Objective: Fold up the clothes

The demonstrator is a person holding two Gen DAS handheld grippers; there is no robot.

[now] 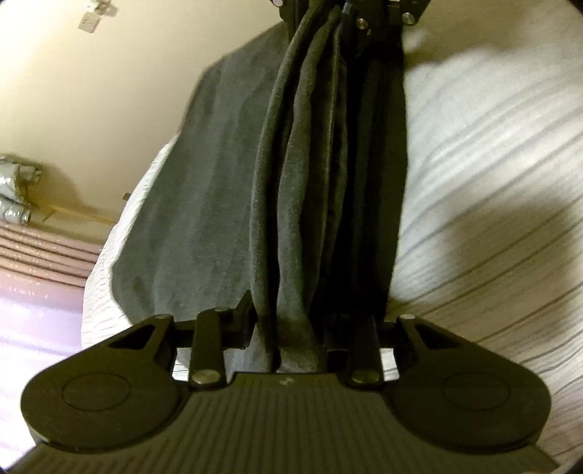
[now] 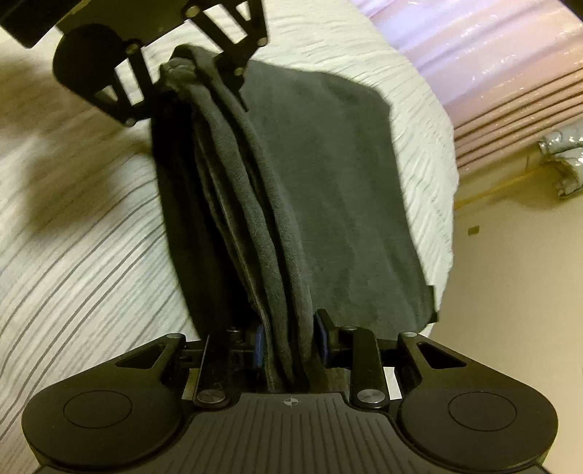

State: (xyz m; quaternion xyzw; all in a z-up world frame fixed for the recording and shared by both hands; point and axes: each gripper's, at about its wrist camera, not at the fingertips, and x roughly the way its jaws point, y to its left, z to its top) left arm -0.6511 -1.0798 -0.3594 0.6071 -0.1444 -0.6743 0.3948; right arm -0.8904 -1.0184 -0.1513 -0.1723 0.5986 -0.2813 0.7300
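Observation:
A dark grey garment [image 1: 218, 189] is stretched in bunched folds between my two grippers, its lower part draped on the striped white bed. My left gripper [image 1: 291, 328] is shut on one end of the garment; it also shows at the top of the right wrist view [image 2: 189, 69]. My right gripper [image 2: 288, 339] is shut on the other end [image 2: 284, 255], blue pads pressing the folds. The right gripper's body shows at the top of the left wrist view [image 1: 349, 14].
The bed [image 1: 492, 175] has a white cover with thin grey stripes. Beyond its edge lies a beige floor [image 2: 510, 291], a pinkish striped surface [image 2: 510, 84] and a crumpled silver object [image 2: 561, 156].

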